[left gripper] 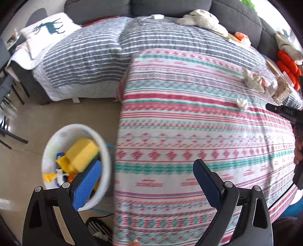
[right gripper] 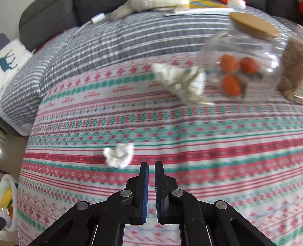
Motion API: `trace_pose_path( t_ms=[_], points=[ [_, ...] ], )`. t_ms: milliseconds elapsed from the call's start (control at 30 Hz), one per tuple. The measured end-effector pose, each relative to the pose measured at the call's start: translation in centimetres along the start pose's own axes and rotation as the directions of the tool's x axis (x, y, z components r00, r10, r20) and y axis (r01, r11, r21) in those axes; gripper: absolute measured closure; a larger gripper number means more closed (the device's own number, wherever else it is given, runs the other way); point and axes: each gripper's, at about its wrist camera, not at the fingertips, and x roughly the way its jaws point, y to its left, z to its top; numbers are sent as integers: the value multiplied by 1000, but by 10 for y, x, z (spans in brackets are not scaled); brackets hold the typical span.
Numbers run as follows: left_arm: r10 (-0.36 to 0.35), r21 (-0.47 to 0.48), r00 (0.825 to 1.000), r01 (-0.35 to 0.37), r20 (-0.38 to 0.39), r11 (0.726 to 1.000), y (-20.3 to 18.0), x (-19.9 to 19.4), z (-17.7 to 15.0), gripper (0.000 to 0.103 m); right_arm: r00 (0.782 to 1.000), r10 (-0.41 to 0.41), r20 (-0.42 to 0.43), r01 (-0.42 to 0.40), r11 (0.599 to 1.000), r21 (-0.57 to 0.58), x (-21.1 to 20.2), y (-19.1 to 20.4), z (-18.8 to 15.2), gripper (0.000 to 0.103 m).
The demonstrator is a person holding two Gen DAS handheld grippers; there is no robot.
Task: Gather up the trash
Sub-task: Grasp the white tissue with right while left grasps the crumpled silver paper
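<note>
A small crumpled white tissue (right gripper: 118,155) lies on the patterned blanket (right gripper: 170,132), just left of and beyond my right gripper (right gripper: 151,165). That gripper is shut with nothing between its pads. A larger crumpled tissue (right gripper: 181,83) rests farther back against a glass jar (right gripper: 240,62). My left gripper (left gripper: 147,170) is open and empty over the blanket's (left gripper: 189,132) left edge. Its left finger (left gripper: 89,181) overlaps a white bin (left gripper: 51,149) on the floor, which holds yellow and blue trash. The left wrist view also shows both tissues (left gripper: 242,103) (left gripper: 251,79) and the right gripper (left gripper: 284,111).
The jar has a cork lid (right gripper: 253,24) and orange pieces inside. A grey striped quilt (left gripper: 85,56), a deer-print pillow (left gripper: 47,28), a plush toy (left gripper: 202,19) and a white charger (left gripper: 157,16) lie toward the grey sofa back. Orange items (left gripper: 287,64) sit at the far right.
</note>
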Motion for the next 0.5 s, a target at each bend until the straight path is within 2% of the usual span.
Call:
trace_pose_path(
  t_ms=[167,233,300,500],
  points=[
    [1,41,1000,-1,7,999,-23,2,3,4,999,34,-20,-33,999,40,3,-16,-3,87],
    [14,55,1000,-14,0,998,-25,6,2,4,999,48,-22,-47,998,49,7,-13,-1,67],
    [27,65,1000,-26,-9,998,-24,9,2,4,998,67,-18,-66,996,54,12,-6,2,59],
    [46,42,999,-45,-17,998,-9,14,5,4,996,80,-41,-77,996,54,38,20,10,59]
  ],
)
